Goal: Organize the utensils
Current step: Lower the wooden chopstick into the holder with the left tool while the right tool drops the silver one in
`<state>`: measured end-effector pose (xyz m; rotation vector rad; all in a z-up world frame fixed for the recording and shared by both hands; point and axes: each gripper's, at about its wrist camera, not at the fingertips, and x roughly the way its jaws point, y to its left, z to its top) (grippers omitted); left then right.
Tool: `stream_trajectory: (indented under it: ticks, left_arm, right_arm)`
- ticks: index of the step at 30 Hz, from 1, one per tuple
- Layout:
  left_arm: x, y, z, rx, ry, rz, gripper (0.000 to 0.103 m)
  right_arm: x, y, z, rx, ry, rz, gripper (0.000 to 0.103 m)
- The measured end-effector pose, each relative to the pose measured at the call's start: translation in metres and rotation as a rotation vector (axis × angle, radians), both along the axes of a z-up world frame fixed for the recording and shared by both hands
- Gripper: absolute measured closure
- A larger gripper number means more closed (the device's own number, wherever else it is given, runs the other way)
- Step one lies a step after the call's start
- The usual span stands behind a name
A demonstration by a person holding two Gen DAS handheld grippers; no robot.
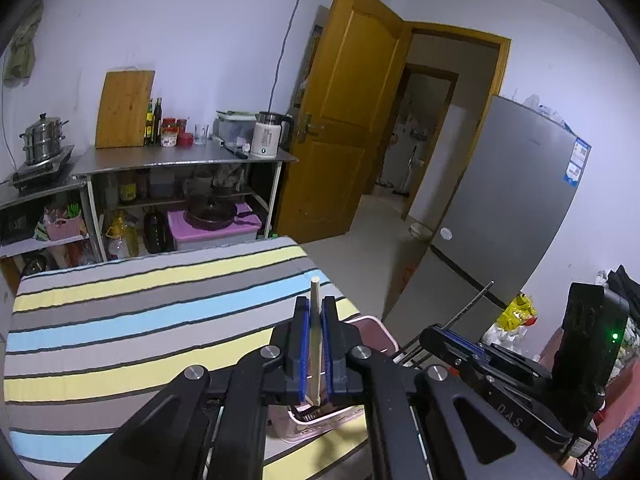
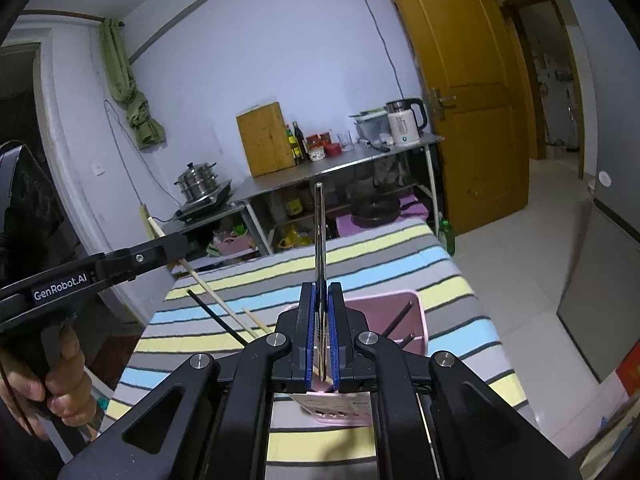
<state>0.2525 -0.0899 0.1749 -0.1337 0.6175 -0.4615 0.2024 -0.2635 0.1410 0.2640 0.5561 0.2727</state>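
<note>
My left gripper [image 1: 315,308] is shut on a pale wooden chopstick [image 1: 315,294] that stands upright between its blue pads, above a pink utensil basket [image 1: 374,330]. My right gripper [image 2: 320,292] is shut on a shiny metal utensil handle [image 2: 319,232], also upright, over the same pink basket [image 2: 418,316]. Dark chopsticks [image 2: 398,316] stand in the basket. In the right wrist view the left gripper [image 2: 160,246] is at the left with the wooden chopstick [image 2: 200,280] slanting down from it. The right gripper [image 1: 464,340] shows at the right of the left wrist view.
The basket sits on a striped cloth [image 1: 120,320] over the table. Beyond are a steel shelf [image 1: 180,160] with a cutting board, bottles and a kettle, a wooden door [image 1: 344,120] and a grey fridge [image 1: 512,208]. More chopsticks [image 2: 224,318] stick up at the left.
</note>
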Motion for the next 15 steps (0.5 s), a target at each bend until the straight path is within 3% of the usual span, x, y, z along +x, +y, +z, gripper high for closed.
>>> stream_trajectory:
  ticks: [15]
  left_arm:
    - [0.02, -0.009, -0.064, 0.047, 0.087, -0.001, 0.097]
  right_arm:
    - [0.02, 0.014, -0.053, -0.052, 0.103, 0.009, 0.097]
